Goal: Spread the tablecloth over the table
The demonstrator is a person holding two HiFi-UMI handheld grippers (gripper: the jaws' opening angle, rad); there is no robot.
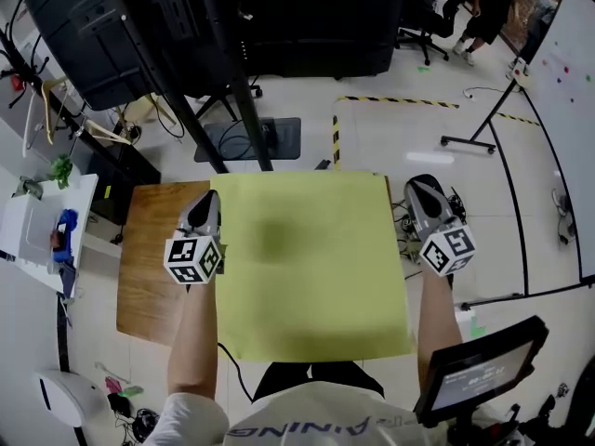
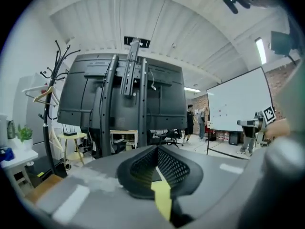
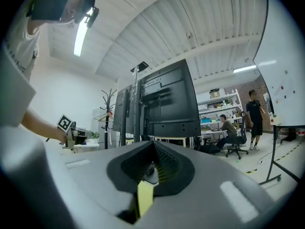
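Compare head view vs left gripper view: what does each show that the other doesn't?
Head view only: the whole yellow-green tablecloth held flat above the brown wooden table. Left gripper view only: the jaws of the left gripper shut on a strip of that cloth. Both: the large black screen on its stand and the wheeled whiteboard.

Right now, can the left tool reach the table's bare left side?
Probably yes: the left tool, shut on the tablecloth, hangs just over the bare wood of the table, with nothing between them.
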